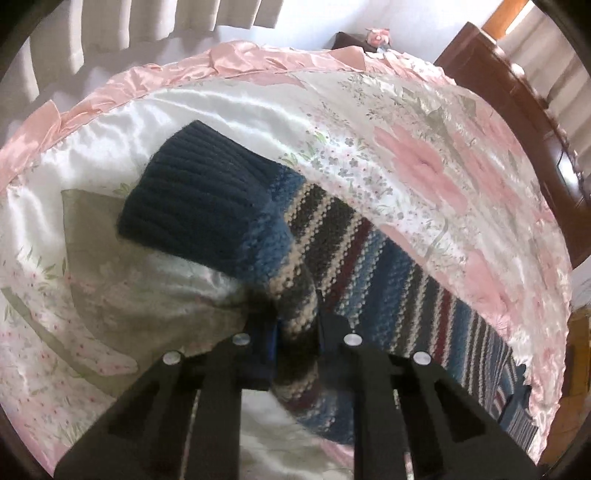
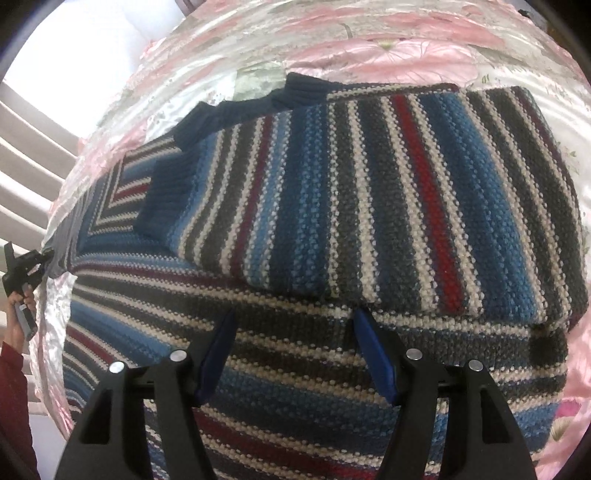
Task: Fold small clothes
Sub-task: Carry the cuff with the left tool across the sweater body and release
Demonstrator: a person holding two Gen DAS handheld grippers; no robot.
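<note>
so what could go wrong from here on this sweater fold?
1. The left gripper pinches only a thin bunch of the striped sweater; the knit may slip out when pulled.
2. The right gripper is open above the body, so a tug could drag the sweater across the slick satin bedspread and undo the folded sleeve.

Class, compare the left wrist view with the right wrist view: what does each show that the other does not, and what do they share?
Left wrist only: the left tongs shut on a fold of the striped sweater, its navy ribbed cuff, curtains and a dark wooden headboard.

Right wrist only: the open right tongs over the sweater's folded body, and the person's hand at the edge.

Both: the sweater on the pink floral bedspread.
</note>
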